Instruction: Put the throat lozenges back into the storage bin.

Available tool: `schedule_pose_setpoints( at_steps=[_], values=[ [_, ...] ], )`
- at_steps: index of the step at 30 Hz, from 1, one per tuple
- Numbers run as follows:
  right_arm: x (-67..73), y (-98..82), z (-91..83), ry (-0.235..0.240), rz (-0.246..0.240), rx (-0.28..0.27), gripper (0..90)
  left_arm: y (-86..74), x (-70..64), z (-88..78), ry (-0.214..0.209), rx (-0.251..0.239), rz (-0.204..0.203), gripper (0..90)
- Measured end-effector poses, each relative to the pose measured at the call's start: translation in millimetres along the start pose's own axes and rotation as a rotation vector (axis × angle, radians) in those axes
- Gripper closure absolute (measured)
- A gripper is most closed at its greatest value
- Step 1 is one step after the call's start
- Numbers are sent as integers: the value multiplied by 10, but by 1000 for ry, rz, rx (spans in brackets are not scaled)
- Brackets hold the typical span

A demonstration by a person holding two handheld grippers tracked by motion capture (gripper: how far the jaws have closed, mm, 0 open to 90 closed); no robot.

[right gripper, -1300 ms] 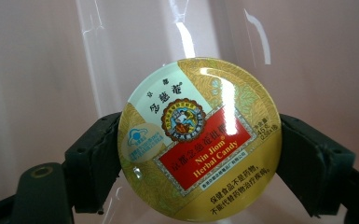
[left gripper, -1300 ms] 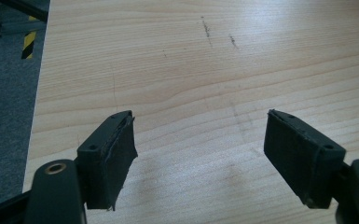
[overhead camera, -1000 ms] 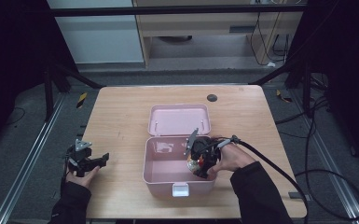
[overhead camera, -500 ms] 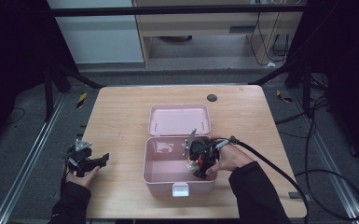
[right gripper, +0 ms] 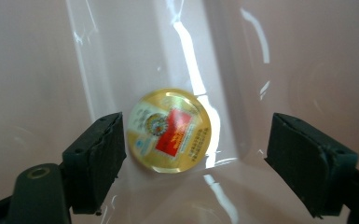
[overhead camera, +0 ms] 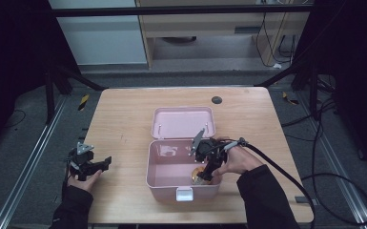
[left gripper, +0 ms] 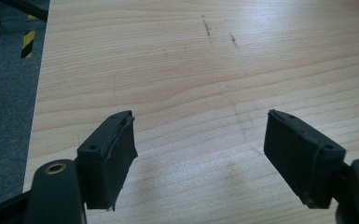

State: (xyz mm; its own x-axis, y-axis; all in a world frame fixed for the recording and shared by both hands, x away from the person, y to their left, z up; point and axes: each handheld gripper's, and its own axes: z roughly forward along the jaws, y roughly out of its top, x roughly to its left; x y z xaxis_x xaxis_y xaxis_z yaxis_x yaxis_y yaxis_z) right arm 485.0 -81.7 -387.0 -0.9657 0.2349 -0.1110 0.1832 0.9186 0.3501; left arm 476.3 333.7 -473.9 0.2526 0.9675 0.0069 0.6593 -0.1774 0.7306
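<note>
Wooden table [overhead camera: 124, 119] under my hands: pale grain, few dark scuff marks near left side. Pink box [overhead camera: 159, 183] sits at centre, lid open toward far edge. Small dark round disc [overhead camera: 216, 100] near far edge, apart from box.

Count: 1 pink box [overhead camera: 158, 176] w/ open lid at its 12 o'clock, 1 gold round tin [right gripper: 169, 130] inside the box, 2 grippers: left gripper [left gripper: 200, 158], right gripper [right gripper: 193, 161]. 1 wooden table [overhead camera: 124, 119], 1 dark disc [overhead camera: 216, 100] near its 12 o'clock edge.

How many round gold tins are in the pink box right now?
1: a round gold tin on the floor of the pink box, near its front right corner, between the right gripper jaws. Hand and gripper may hide others.
</note>
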Motion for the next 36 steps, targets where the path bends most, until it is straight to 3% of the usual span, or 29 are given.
schedule_pose_setpoints(
  at_steps=[8, 12, 13, 17, 19, 28, 36],
  values=[
    [-22, -45, -265, -59, 70, -127, 202, 1, 0, -4, -2, -1, -3, 241],
    [-47, -65, -366, -84, 104, -176, 159, 2, -1, -7, -3, -1, -3, 245],
    [-67, -89, -425, -114, 122, -203, 162, 2, -2, -9, -4, -1, -3, 246],
    [-79, -129, -504, -159, 137, -221, 160, 2, -2, -9, -6, -1, -2, 252],
    [-89, -188, -574, -182, 163, -275, 157, 2, 0, -12, -6, -2, -3, 254],
    [-117, -437, -730, -240, 254, -384, 138, 2, 6, -17, -5, -3, -5, 260],
    [-159, -841, -788, -378, 441, -504, 87, 2, 7, -22, -5, -6, -6, 262]
  ],
)
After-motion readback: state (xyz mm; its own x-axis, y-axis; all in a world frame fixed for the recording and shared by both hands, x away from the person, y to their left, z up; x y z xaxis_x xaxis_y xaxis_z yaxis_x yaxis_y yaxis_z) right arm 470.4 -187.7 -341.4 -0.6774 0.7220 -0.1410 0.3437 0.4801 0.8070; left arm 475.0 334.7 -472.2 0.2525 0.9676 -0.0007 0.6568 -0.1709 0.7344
